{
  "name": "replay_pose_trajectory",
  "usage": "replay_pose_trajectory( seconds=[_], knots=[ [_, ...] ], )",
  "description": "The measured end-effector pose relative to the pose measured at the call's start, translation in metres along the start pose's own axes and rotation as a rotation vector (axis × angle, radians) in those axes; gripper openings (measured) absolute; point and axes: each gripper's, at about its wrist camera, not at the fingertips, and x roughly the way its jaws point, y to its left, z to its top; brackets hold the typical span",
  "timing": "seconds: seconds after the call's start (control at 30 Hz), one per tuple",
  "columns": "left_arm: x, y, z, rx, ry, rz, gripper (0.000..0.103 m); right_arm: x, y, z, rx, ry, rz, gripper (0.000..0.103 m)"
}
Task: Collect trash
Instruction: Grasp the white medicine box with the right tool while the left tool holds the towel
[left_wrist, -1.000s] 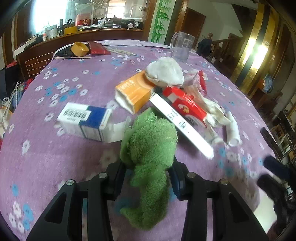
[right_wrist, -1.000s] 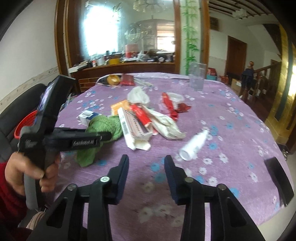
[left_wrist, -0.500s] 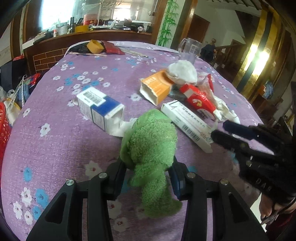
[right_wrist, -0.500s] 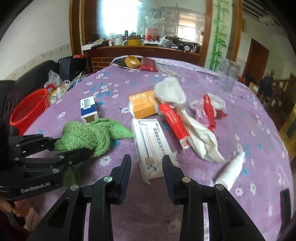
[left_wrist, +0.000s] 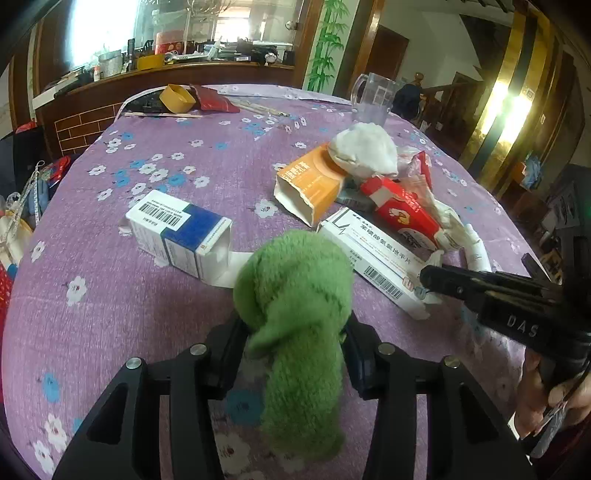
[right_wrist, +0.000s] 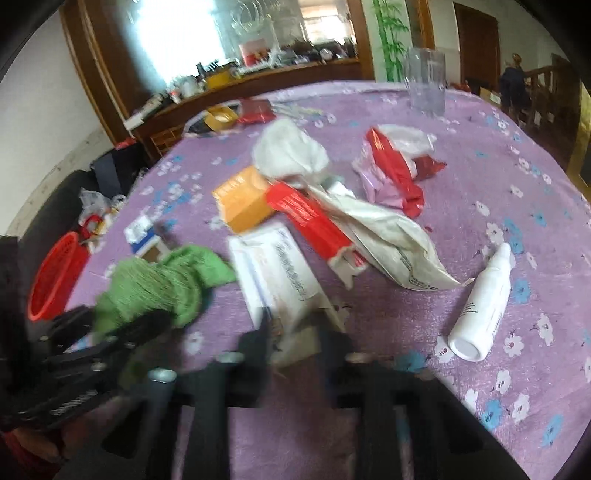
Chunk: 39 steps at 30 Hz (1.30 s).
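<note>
Purple floral tablecloth (left_wrist: 221, 177), left claw (left_wrist: 291, 354) clamping green cloth (left_wrist: 295, 295), right claw (right_wrist: 291, 343) closing on white box (right_wrist: 277, 280).

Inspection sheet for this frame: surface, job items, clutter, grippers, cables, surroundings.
Surface: round table under purple floral cloth.
Job's things: long white carton, orange carton, blue-white carton, red carton, white wad, white bottle, wrappers.
Clutter: clear jug, yellow tape roll.
Grippers: left hand-held gripper clamps green towel; right hand-held gripper jaws just closing on the white carton's near end.
Cables: nothing seen.
Surroundings: red basket beside table, cluttered sideboard behind.
</note>
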Motion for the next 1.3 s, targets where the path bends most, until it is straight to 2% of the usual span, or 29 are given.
replay_pose_trajectory(
  seconds=[0.1, 0.23, 0.4, 0.47, 0.6, 0.73, 0.87, 1.3],
  knots=[
    [0.010, 0.002, 0.003, 0.008, 0.034, -0.013, 0.053, -0.001, -0.004, 0.008, -0.038, -0.013, 0.005, 0.009],
    [0.021, -0.003, 0.008, 0.049, 0.060, -0.017, 0.069, 0.003, -0.013, 0.024, -0.127, -0.020, 0.063, 0.008],
    [0.033, -0.002, 0.020, 0.044, 0.063, -0.002, 0.068, 0.024, -0.025, 0.041, -0.182, -0.013, 0.147, 0.007],
    [0.033, 0.000, 0.021, 0.031, 0.058, 0.003, 0.063, 0.032, -0.029, 0.042, -0.170, -0.006, 0.175, 0.007],
    [0.031, 0.000, 0.018, 0.025, 0.045, 0.019, 0.059, 0.037, -0.037, 0.045, -0.126, -0.015, 0.281, 0.007],
    [0.031, -0.002, 0.018, 0.034, 0.046, 0.015, 0.055, 0.046, -0.048, 0.046, -0.048, 0.013, 0.378, 0.007],
    [0.032, -0.002, 0.018, 0.037, 0.048, 0.017, 0.055, 0.042, -0.045, 0.047, -0.061, -0.011, 0.393, 0.007],
    [0.033, -0.010, 0.016, 0.063, 0.051, 0.066, 0.056, 0.050, -0.054, 0.046, -0.022, 0.026, 0.455, 0.007]
  ],
)
